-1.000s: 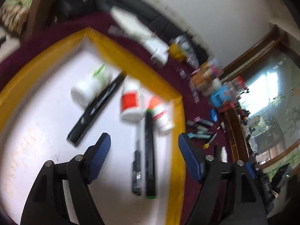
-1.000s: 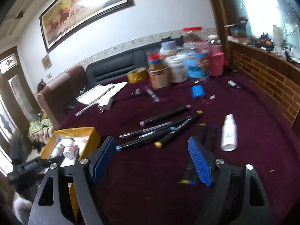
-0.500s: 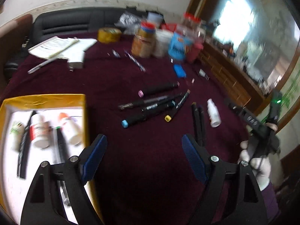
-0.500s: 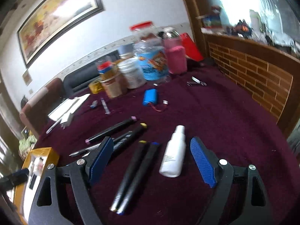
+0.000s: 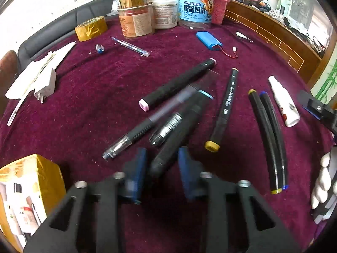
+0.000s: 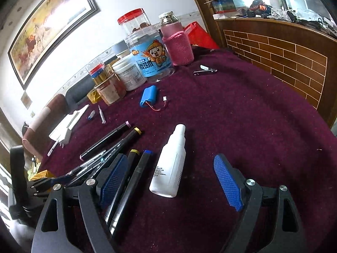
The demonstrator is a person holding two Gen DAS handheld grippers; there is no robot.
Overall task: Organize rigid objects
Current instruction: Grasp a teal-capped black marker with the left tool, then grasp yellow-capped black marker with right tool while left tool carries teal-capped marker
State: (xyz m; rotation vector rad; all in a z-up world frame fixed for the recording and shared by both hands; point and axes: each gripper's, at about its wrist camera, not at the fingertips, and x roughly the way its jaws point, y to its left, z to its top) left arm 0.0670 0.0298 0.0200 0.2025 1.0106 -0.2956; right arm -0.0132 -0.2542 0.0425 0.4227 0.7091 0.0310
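Blue-capped marker (image 5: 181, 126) on the maroon cloth (image 5: 94, 88) — left gripper (image 5: 162, 168) just closing around its lower end, presumably bound for the yellow box (image 5: 31, 168). Right gripper (image 6: 168, 181) spread wide, straddling the white bottle (image 6: 170, 164).

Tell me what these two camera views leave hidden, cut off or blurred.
- Left wrist view: left tool pads are motion-blurred around the blue-capped marker; contact unclear.
- Left wrist view: yellow box cut by the frame edge.
- Right wrist view: two markers partly hidden behind the open right tool.
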